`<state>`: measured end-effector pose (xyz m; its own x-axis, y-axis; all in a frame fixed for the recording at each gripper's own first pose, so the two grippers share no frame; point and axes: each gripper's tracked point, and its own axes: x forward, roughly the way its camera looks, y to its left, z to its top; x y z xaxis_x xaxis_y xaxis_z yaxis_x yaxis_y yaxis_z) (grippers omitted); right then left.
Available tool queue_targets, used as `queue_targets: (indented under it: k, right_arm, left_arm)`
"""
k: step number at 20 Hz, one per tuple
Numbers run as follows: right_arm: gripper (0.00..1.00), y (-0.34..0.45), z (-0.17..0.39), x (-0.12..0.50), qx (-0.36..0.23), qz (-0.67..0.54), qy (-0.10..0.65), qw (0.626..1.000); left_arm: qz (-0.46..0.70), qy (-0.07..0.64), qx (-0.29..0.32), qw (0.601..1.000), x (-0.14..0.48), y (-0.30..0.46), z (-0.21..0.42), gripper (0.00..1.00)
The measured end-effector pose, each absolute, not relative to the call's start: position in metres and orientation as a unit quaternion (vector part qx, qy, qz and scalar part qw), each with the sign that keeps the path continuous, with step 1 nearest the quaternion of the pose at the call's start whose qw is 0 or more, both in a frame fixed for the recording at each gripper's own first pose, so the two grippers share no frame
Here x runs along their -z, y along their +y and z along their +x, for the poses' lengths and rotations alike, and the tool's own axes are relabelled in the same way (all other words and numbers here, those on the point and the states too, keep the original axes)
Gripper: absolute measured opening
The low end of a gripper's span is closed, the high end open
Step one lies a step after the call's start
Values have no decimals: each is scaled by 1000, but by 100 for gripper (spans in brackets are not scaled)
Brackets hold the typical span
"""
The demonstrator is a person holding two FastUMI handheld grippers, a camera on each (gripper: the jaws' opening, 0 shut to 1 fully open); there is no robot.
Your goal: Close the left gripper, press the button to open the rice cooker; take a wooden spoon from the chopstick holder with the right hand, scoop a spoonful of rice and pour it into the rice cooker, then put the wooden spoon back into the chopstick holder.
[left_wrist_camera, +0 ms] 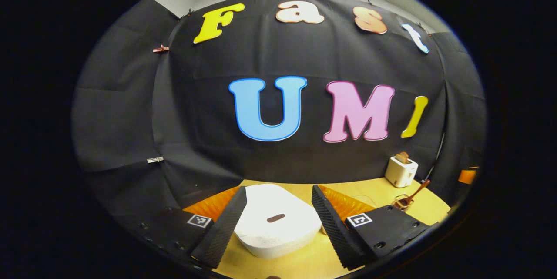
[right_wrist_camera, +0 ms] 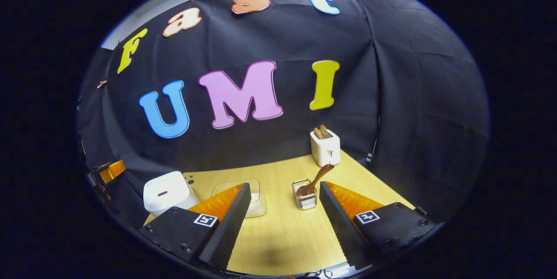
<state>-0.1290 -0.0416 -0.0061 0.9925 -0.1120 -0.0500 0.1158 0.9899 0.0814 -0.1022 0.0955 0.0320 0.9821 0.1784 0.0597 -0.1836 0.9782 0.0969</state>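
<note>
Left tongs (left_wrist_camera: 274, 216): spread wide, nothing between them but air – they hang above the rice cooker (left_wrist_camera: 278, 222), which sits at 6 o'clock in the left gripper view
Right tongs (right_wrist_camera: 283, 213): also spread, holding nothing, aimed at the bare worktop (right_wrist_camera: 283, 231) with the chopstick holder (right_wrist_camera: 304, 196) just past them at about 5 o'clock in the right gripper view
Rice cooker: white, lid down, a small dark slot on top that I take for the button (left_wrist_camera: 276, 218); in the right gripper view it stands at 8 o'clock
Wooden spoon (right_wrist_camera: 317, 179): standing in the chopstick holder, handle leaning up to the right
Rice: a clear shallow dish (right_wrist_camera: 256, 200) lies between cooker and holder; what it holds I cannot tell
Farther off: a white toaster (right_wrist_camera: 325, 148) at the back of the worktop
Step in hand: lid shut and spoon in the holder fit both the outset and the finish – one moment cannot settle which
Next move: only if the lid is yet to be opened, the left tongs would need pressing together and lowering squarely on the button
</note>
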Motion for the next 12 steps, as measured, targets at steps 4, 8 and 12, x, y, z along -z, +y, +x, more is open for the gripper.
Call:
queue_targets:
  k: [4, 8, 12]
  right_arm:
    - [98, -25, -173, 20, 66, 48, 16, 996]
    - [98, -12, -203, 52, 52, 38, 60, 996]
    - [98, 7, -210, 73, 27, 32, 90, 995]
  left_arm:
    - [2, -5, -60, 998, -6, 57, -162, 97]
    - [-17, 22, -43, 999, 36, 41, -202, 97]
    - [-10, 57, -35, 998, 67, 48, -219, 96]
